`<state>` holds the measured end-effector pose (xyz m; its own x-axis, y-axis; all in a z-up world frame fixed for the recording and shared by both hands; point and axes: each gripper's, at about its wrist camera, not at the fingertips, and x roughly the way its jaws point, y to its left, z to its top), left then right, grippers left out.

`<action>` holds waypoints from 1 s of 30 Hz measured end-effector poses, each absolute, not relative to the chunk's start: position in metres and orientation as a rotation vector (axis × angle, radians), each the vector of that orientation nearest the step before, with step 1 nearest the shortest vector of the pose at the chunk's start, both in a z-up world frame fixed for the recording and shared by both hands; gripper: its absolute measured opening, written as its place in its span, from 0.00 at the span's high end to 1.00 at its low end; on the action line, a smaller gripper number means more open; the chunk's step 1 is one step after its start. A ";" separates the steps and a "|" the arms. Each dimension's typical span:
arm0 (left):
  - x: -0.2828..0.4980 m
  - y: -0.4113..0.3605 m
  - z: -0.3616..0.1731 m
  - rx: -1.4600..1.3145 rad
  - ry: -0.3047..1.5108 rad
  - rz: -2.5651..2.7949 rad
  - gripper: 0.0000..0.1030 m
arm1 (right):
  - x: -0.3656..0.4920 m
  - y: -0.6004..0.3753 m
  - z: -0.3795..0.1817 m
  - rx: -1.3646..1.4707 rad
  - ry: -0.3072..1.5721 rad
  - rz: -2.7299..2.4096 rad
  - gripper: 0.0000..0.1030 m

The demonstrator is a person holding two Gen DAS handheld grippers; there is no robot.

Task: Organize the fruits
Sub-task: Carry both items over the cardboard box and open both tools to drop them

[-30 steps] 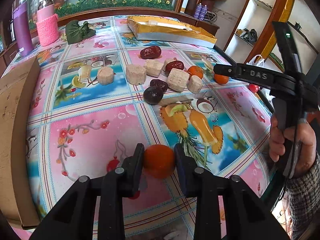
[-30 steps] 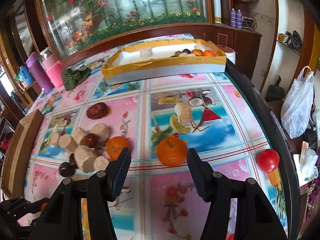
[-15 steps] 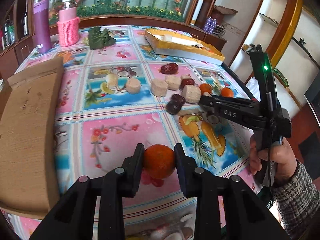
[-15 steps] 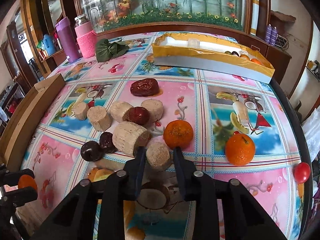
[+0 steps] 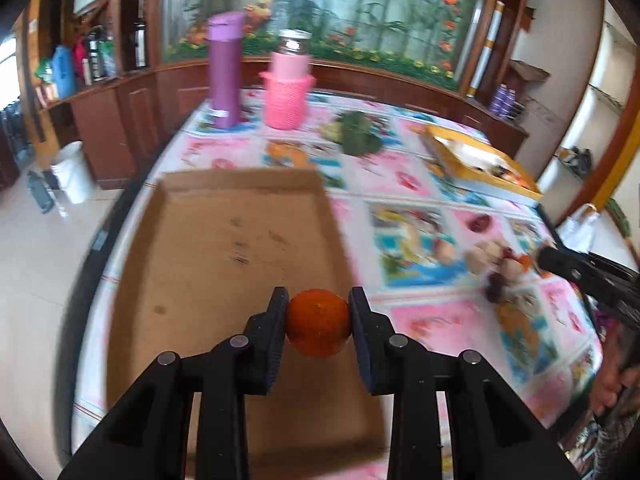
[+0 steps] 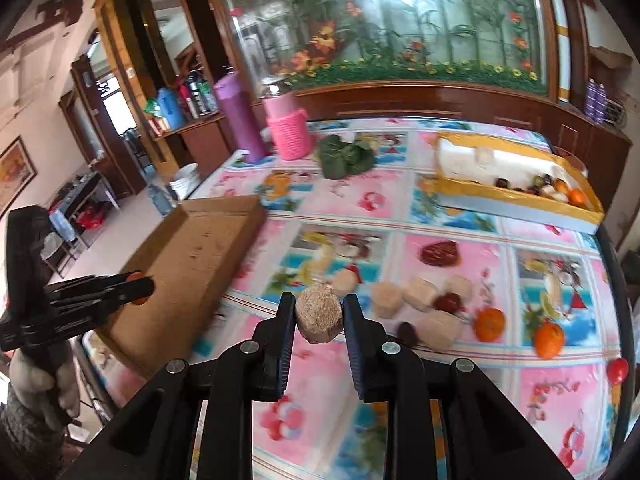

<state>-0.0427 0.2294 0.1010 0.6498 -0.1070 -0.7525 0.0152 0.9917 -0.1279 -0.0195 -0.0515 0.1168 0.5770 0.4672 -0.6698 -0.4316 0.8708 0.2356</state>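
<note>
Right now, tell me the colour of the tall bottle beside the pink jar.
Purple bottle; clearest in the left wrist view.

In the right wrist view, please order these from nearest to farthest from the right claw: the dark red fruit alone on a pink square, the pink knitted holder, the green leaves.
From the right claw:
1. Dark red fruit, ahead and to the right.
2. Green leaves, farther back, near the middle.
3. Pink knitted holder, at the far edge, left of the leaves.

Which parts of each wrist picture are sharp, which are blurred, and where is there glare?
Left wrist view: the left gripper and its orange are sharp; the table and cardboard tray smear; glare at the window top. Right wrist view: the right gripper and tan block are crisp; the loose fruit is softly blurred; the window glares.
</note>
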 end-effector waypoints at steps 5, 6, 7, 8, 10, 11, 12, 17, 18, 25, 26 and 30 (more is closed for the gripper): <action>0.001 0.292 0.096 -0.173 0.895 0.025 0.71 | 0.002 0.045 0.120 0.028 0.829 0.676 0.74; 0.010 0.301 0.092 -0.177 0.899 0.045 0.71 | 0.008 0.065 0.116 0.019 0.842 0.691 0.74; 0.020 0.309 0.087 -0.182 0.907 0.065 0.71 | 0.016 0.085 0.109 0.011 0.862 0.703 0.74; 0.029 0.316 0.081 -0.192 0.920 0.073 0.71 | 0.024 0.103 0.102 -0.002 0.878 0.705 0.74; 0.046 0.329 0.065 -0.229 0.958 0.084 0.71 | 0.038 0.137 0.085 -0.053 0.903 0.681 0.74; 0.054 0.336 0.058 -0.253 0.977 0.090 0.71 | 0.046 0.150 0.077 -0.076 0.917 0.666 0.74; 0.059 0.341 0.053 -0.269 0.989 0.092 0.71 | 0.053 0.160 0.069 -0.092 0.930 0.651 0.74; 0.077 0.358 0.035 -0.324 1.027 0.105 0.71 | 0.082 0.189 0.047 -0.147 0.980 0.598 0.74; 0.079 0.359 0.033 -0.330 1.030 0.107 0.71 | 0.087 0.193 0.043 -0.159 0.988 0.588 0.74; 0.084 0.365 0.028 -0.362 1.028 0.091 0.55 | 0.105 0.200 0.026 -0.161 1.041 0.561 0.72; 0.084 0.365 0.029 -0.371 1.029 0.089 0.55 | 0.105 0.200 0.028 -0.157 1.031 0.559 0.69; 0.075 0.367 0.038 -0.389 1.014 0.099 0.55 | 0.099 0.194 0.037 -0.147 0.979 0.548 0.47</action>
